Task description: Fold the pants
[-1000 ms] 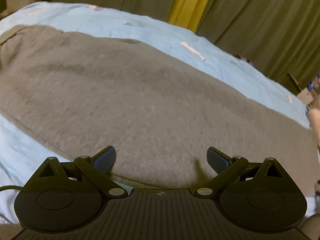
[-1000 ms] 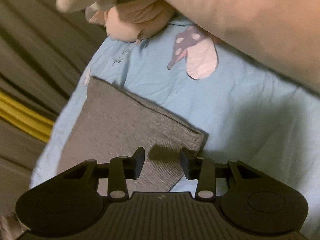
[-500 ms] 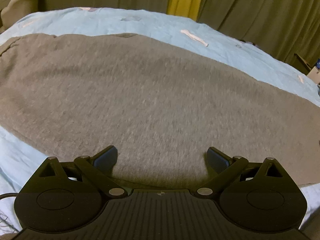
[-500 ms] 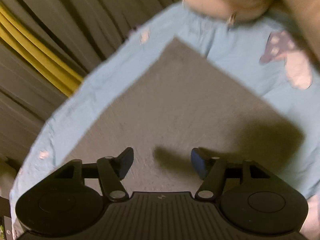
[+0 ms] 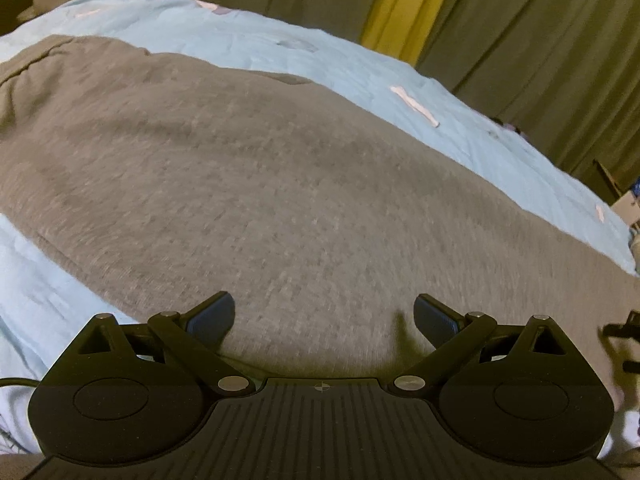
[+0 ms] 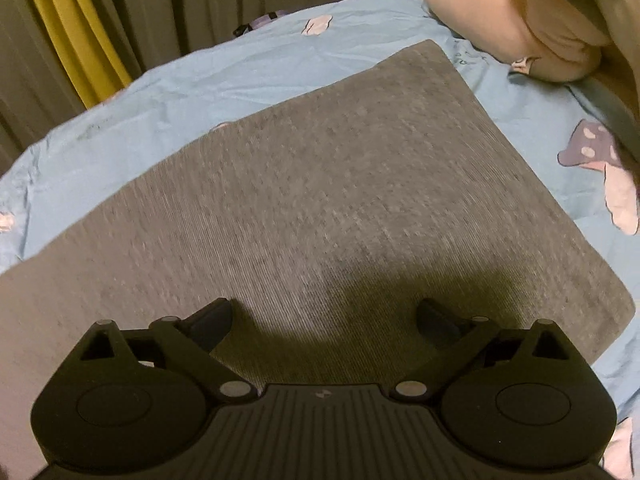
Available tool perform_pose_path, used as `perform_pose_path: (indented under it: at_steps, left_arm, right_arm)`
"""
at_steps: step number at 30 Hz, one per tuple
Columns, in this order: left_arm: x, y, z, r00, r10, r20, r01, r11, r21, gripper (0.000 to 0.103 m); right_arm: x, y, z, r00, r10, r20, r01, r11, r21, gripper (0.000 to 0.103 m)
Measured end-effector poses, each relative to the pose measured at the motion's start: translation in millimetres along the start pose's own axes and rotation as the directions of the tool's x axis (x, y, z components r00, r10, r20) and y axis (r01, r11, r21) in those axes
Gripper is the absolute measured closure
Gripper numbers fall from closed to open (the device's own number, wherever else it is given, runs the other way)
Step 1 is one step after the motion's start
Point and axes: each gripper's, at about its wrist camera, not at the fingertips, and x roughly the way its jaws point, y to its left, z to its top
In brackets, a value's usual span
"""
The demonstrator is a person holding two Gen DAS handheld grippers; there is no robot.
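Observation:
Grey pants [image 5: 280, 184] lie flat along a light blue bed sheet [image 5: 460, 120]. In the left wrist view they fill the middle, with the waistband end at the far left. My left gripper [image 5: 324, 316] is open and empty, hovering over the near edge of the pants. In the right wrist view the pants [image 6: 320, 200] show a squared end with corners at the far and right sides. My right gripper [image 6: 324, 318] is open and empty above that end.
The blue sheet [image 6: 160, 92] has printed mushroom shapes [image 6: 592, 152]. A pinkish plush pillow [image 6: 520, 28] lies at the far right of the bed. Olive and yellow curtains [image 5: 404, 8] hang behind the bed. Part of the other gripper [image 5: 628, 332] shows at the right edge.
The right gripper has opened wider and moved over the pants' end, now seen more from above. The left gripper stays open and has shifted slightly over the pants.

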Motion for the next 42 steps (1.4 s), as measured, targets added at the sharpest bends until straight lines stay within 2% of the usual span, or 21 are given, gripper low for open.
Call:
perform_pose_path:
  at_steps: [5,9,12,14,15,18,20,22,23,25,27,29,31,35,38,40,41,42]
  left_arm:
    - [0.3,3.5,2.0,1.000,-0.013,0.005,0.014,1.000,-0.025,0.002]
    - [2.1,1.9,1.7,1.000,-0.007,0.006,0.007,1.000,-0.013,0.002]
    - [1.8,3.3,1.5,1.000,-0.011,0.008,0.011,1.000,-0.017,0.002]
    - [1.5,5.8,1.7,1.000,-0.021,0.010,0.021,0.999,-0.030,0.002]
    - [1.2,7.2,1.5,1.000,-0.026,0.012,0.026,0.999,-0.038,0.002]
    - [1.7,8.5,1.4,0.999,-0.030,0.016,0.031,0.998,-0.052,0.002]
    - [3.0,5.1,1.1,1.000,-0.017,0.012,0.018,0.999,-0.032,0.001]
    - [3.8,0.2,0.3,1.000,0.001,0.008,-0.001,1.000,0.000,0.001]
    - [4.5,-1.7,-0.3,1.000,0.008,0.006,-0.008,1.000,0.013,0.001]
    - [4.8,-3.5,-0.9,1.000,0.016,0.004,-0.016,1.000,0.025,0.001]
    - [4.4,-2.3,-0.9,1.000,0.013,0.004,-0.013,1.000,0.019,0.001]
    - [3.3,-0.2,-0.8,1.000,0.007,0.006,-0.007,1.000,0.004,0.001]
    - [2.4,1.4,-0.9,1.000,0.003,0.007,-0.003,1.000,-0.010,0.001]
    - [1.8,0.6,-1.7,1.000,0.008,0.008,-0.008,1.000,-0.013,0.001]
    - [2.1,-1.4,-2.1,1.000,0.017,0.007,-0.017,1.000,0.000,0.001]
    - [2.4,-2.0,-2.1,1.000,0.020,0.006,-0.020,1.000,0.006,0.001]
    - [2.3,-1.9,-2.1,1.000,0.020,0.006,-0.020,1.000,0.006,0.001]
    - [2.1,-1.5,-2.1,1.000,0.018,0.006,-0.018,1.000,0.004,0.001]
  right_arm:
    - [10.3,15.1,2.7,0.998,-0.056,-0.001,0.055,0.998,-0.040,0.004]
    - [7.3,3.6,5.2,1.000,0.001,0.006,-0.001,1.000,0.022,0.004]
    - [0.0,-24.9,9.7,0.992,0.127,0.022,-0.129,0.981,0.146,0.004]
    - [-6.5,-52.7,13.1,0.972,0.231,0.026,-0.231,0.945,0.229,0.004]
    - [-11.1,-67.6,12.7,0.967,0.251,0.037,-0.251,0.930,0.268,0.004]
    - [-31.4,-117.1,-0.8,0.978,0.190,0.091,-0.210,0.907,0.365,0.004]
    - [-42.9,-152.3,-17.0,0.972,0.199,0.125,-0.234,0.870,0.435,0.005]
    - [-51.2,-182.7,-40.5,0.948,0.266,0.174,-0.318,0.791,0.523,0.010]
    - [-51.1,-197.2,-51.3,0.931,0.310,0.190,-0.362,0.737,0.570,0.011]
    - [-47.9,-211.1,-66.1,0.915,0.347,0.207,-0.397,0.680,0.617,0.021]
    - [-40.5,-216.5,-75.4,0.921,0.338,0.193,-0.380,0.671,0.637,0.044]
    - [-30.8,-219.5,-79.3,0.914,0.350,0.207,-0.395,0.644,0.655,0.055]
    - [-23.9,-223.4,-80.9,0.896,0.365,0.252,-0.432,0.596,0.677,0.055]
    - [-17.1,-227.7,-73.6,0.902,0.334,0.274,-0.426,0.582,0.693,0.055]
    - [-13.6,-227.8,-75.7,0.890,0.337,0.308,-0.452,0.555,0.699,0.056]
    - [-13.6,-226.3,-78.8,0.885,0.328,0.329,-0.463,0.547,0.698,0.069]
    - [-15.3,-226.0,-80.5,0.888,0.320,0.331,-0.459,0.558,0.691,0.084]
    - [-17.1,-226.7,-81.8,0.887,0.319,0.335,-0.462,0.563,0.685,0.085]
